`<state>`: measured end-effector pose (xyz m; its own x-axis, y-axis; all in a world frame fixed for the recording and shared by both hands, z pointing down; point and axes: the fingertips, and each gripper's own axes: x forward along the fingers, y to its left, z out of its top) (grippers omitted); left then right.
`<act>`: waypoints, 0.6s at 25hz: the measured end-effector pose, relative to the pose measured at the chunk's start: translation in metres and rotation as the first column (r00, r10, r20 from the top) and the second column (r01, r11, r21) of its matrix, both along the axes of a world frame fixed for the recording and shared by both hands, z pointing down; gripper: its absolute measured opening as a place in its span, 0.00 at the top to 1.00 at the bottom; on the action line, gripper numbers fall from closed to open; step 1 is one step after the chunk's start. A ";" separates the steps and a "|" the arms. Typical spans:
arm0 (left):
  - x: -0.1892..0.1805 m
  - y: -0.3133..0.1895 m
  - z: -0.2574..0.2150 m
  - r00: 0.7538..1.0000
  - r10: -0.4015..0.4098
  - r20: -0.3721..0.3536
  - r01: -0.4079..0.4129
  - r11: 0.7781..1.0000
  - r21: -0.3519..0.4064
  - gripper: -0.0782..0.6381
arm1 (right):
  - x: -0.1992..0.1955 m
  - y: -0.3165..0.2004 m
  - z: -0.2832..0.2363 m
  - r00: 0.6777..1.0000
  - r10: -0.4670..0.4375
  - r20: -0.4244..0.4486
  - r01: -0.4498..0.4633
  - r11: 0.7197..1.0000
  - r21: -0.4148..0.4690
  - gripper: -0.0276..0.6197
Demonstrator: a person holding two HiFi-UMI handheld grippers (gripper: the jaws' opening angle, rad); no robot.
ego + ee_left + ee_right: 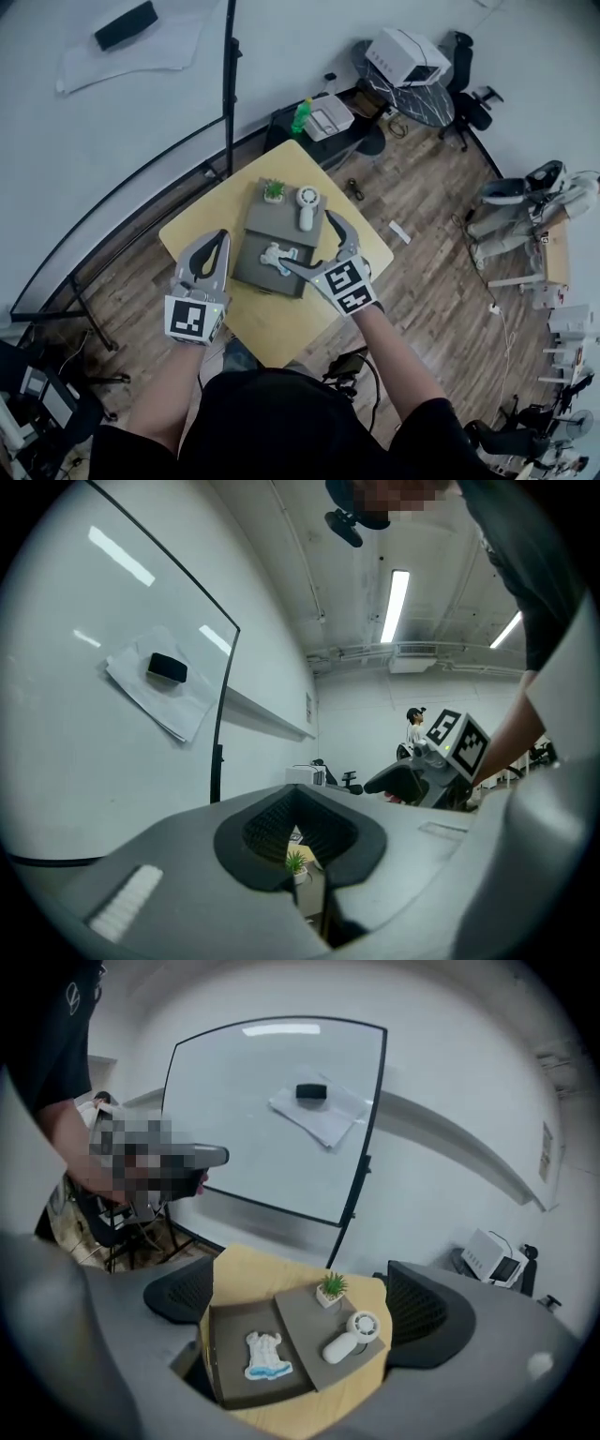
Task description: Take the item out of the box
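item (263, 1356), blue end toward right gripper (298, 1304)

Head view's looking steeply down from well above the yellow table (281, 323), box (247, 272) sitting mid-frame. Right gripper view's riding low & near at the table's edge, facing the whiteboard (272, 1110) & sharing table, box & plant (330, 1285) w/ the head view. Left gripper view's tilting upward beside the whiteboard, sharing just that & the plant w/ the others.

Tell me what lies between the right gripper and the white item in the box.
Nothing: in the right gripper view, the stretch from the right gripper to the item is bare box floor.
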<state>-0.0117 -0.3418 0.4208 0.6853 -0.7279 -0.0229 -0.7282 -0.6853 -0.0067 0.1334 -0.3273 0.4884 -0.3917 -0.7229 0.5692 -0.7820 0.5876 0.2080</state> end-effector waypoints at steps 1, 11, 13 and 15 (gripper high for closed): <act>0.000 0.000 0.002 1.000 -0.004 0.000 0.004 1.000 -0.004 0.89 | -0.003 -0.003 0.011 0.999 -0.027 -0.023 0.026 0.999 -0.043 0.05; -0.001 0.004 0.040 0.999 -0.024 0.032 0.027 0.993 -0.116 0.89 | -0.028 -0.005 0.121 0.932 -0.306 -0.195 0.204 0.887 -0.413 0.18; -0.003 0.002 0.048 0.999 -0.032 0.036 0.036 0.991 -0.131 0.89 | -0.031 -0.003 0.143 0.913 -0.351 -0.208 0.219 0.852 -0.476 0.20; -0.005 0.002 0.054 0.999 -0.040 0.035 0.045 0.989 -0.137 0.89 | -0.028 0.003 0.166 0.893 -0.389 -0.226 0.213 0.808 -0.549 0.21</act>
